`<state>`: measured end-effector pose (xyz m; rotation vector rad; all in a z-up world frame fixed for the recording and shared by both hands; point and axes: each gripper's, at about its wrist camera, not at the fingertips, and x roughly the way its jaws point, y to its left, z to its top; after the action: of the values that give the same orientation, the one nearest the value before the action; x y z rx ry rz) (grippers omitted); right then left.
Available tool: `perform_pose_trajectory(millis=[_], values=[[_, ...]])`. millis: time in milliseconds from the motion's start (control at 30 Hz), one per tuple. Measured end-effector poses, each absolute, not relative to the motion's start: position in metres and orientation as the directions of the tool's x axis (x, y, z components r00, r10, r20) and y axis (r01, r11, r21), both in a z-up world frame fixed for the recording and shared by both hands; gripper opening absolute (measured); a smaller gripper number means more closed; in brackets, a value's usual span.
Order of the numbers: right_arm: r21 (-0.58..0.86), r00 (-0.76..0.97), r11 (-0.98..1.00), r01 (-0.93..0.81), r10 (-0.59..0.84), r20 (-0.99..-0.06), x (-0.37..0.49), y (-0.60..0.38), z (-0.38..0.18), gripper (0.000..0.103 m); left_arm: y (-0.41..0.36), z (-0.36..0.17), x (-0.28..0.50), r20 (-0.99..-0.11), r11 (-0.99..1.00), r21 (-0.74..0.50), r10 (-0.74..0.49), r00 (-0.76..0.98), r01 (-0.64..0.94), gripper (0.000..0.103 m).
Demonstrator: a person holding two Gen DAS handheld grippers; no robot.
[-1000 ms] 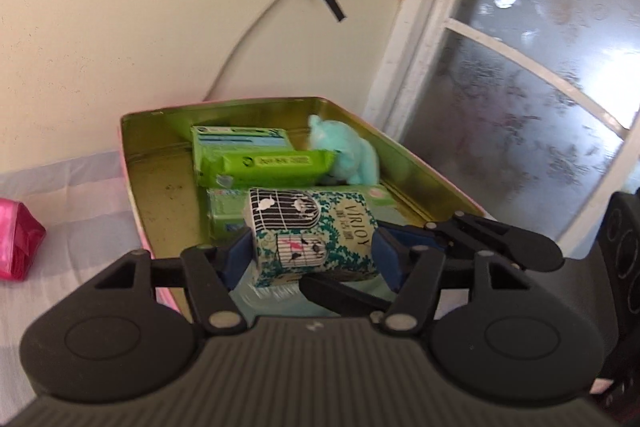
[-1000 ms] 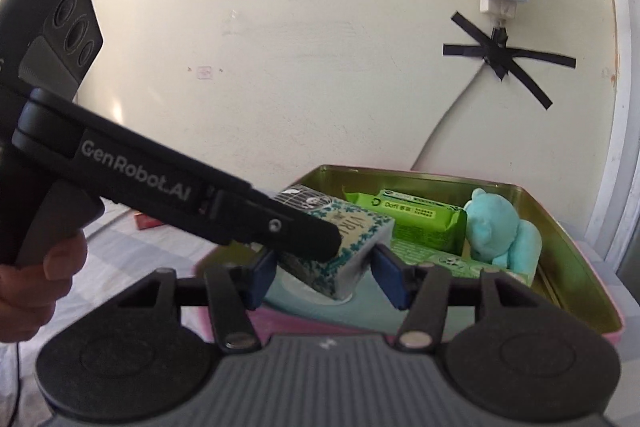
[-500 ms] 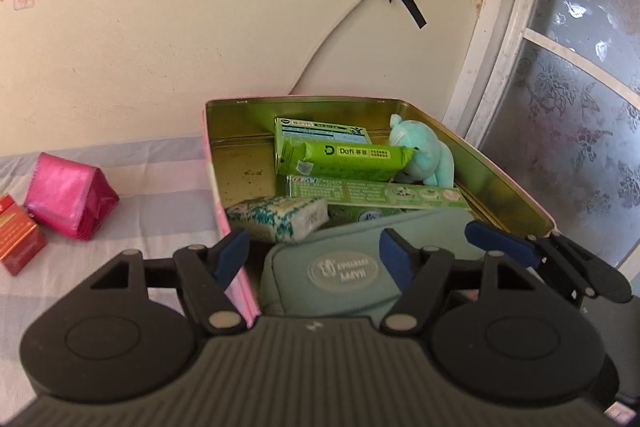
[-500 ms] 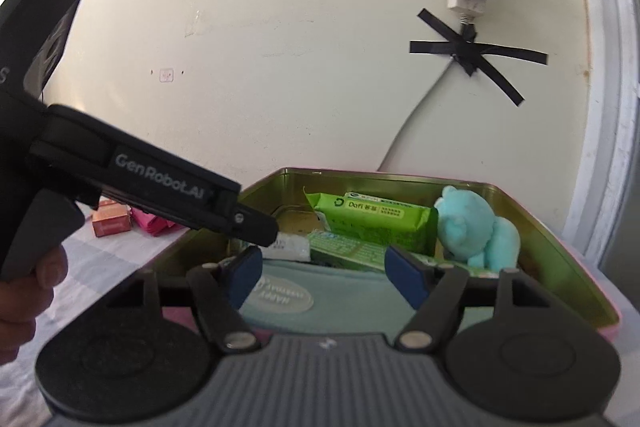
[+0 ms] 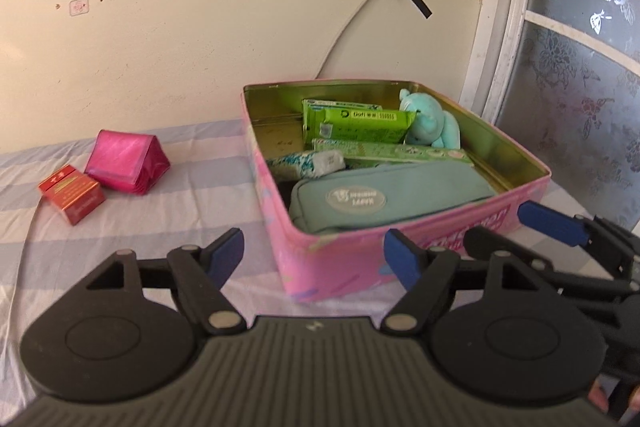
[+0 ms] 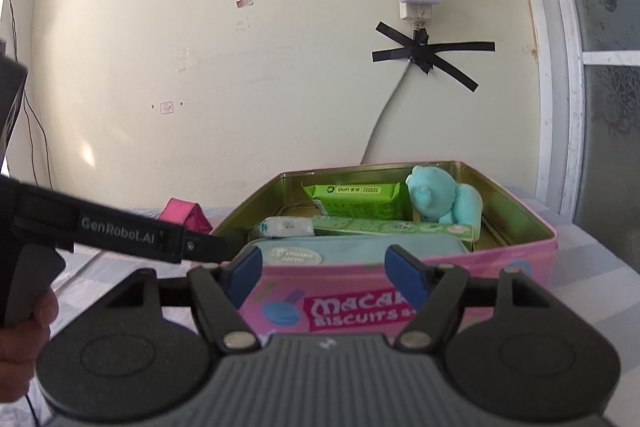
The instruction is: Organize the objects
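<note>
Jaws of left gripper [image 5: 314,259] apart, just opened wider, nothing between. Red box [image 5: 72,194] and pink pouch [image 5: 126,167] on striped worktop [image 5: 192,195]. Pink tin [image 5: 400,251] holding tissue pack [image 5: 308,163], teal case [image 5: 388,195], green packets [image 5: 356,125], teal plush [image 5: 430,125]. Right gripper [image 6: 324,277] jaws apart, empty.

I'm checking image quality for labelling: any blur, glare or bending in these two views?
Left wrist view: tin fairly sharp, frosted window bright, its frame bowed. Right wrist view: wall edges curve strongly, the tin's lettering slightly soft, no strong glare.
</note>
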<state>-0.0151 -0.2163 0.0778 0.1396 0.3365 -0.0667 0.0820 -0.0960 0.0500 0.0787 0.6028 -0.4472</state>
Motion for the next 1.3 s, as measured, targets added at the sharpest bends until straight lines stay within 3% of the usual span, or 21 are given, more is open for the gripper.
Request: perform_pose_trajectory(millis=[500, 1300], values=[[0.230, 0.927, 0.969, 0.093, 0.000, -0.376, -0.024, -0.206, 0.073, 0.071, -0.064, 0.026, 0.069, -0.588, 0.937, 0.004, -0.281, 0.759, 0.350, 0.083], [0.171, 0.916, 0.985, 0.034, 0.038, -0.399, -0.006, -0.158, 0.074, 0.072, -0.006, 0.014, 0.088, -0.566, 0.976, 0.046, -0.149, 0.811, 0.212, 0.088]])
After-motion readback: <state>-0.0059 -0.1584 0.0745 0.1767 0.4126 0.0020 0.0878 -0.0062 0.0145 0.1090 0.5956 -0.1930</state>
